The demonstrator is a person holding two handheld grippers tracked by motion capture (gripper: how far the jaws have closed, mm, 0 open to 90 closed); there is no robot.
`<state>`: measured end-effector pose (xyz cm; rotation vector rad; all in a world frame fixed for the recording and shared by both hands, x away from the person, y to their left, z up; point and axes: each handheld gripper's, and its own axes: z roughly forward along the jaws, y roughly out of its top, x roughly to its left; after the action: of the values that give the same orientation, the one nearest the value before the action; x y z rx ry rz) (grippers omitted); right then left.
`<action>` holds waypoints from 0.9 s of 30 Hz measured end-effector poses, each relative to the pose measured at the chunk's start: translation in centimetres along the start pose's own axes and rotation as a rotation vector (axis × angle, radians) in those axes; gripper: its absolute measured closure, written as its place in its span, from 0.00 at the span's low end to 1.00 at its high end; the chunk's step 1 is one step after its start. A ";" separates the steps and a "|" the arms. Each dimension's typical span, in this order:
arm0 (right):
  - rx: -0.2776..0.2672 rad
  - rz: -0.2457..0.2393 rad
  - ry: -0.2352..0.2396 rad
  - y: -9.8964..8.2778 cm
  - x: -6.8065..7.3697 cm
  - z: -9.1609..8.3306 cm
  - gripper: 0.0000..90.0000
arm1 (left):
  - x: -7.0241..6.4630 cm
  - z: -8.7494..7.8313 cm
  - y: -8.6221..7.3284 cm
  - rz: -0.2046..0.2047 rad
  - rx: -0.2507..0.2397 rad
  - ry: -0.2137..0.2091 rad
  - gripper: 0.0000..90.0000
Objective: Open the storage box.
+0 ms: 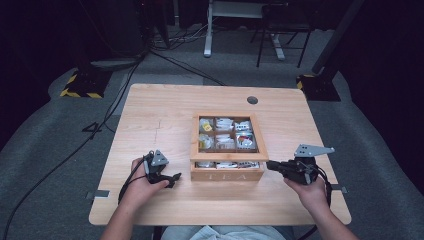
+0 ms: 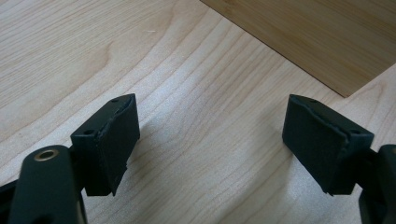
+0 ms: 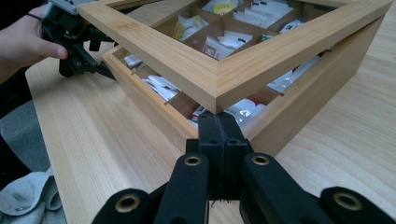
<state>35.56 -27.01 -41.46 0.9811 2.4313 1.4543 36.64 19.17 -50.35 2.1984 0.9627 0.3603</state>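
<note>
Left black two-jaw gripper [image 1: 172,178] has jaws wide apart, empty, resting low on the light wooden desk [image 1: 150,115] just left of the wooden tea box [image 1: 227,172]. Right black gripper [image 1: 270,164] has jaws pressed together, tips under the box's glass-paned wooden lid [image 3: 219,74], which is raised ajar over the tea bags [image 3: 161,86]; box sits centre-front of desk.

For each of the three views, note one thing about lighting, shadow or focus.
High view: the table is evenly lit against dark surroundings, and the image is soft. Left gripper view: the open left tongs cast soft shadows on sharp wood grain. Right gripper view: the tea box is sharp, with a shadow under its raised lid.
</note>
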 end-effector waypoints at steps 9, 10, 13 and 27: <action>-0.042 -0.022 -0.012 1.2 0.1 -0.3 1.00 | 0.0 0.0 0.0 0.002 -0.001 0.002 0.22; -0.057 -0.022 -0.016 1.5 0.1 -0.4 1.00 | 0.0 0.0 0.0 0.000 -0.001 0.001 0.22; -0.070 -0.026 -0.028 1.7 0.2 -0.4 1.00 | 0.0 0.0 0.0 -0.001 -0.002 0.000 0.22; -0.146 -0.030 -0.067 3.9 0.1 -0.1 1.00 | 0.0 0.0 0.0 -0.002 -0.003 -0.001 0.22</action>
<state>37.22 -25.76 -38.20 0.9427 2.2474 1.5378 36.70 19.15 -50.35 2.1946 0.9635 0.3594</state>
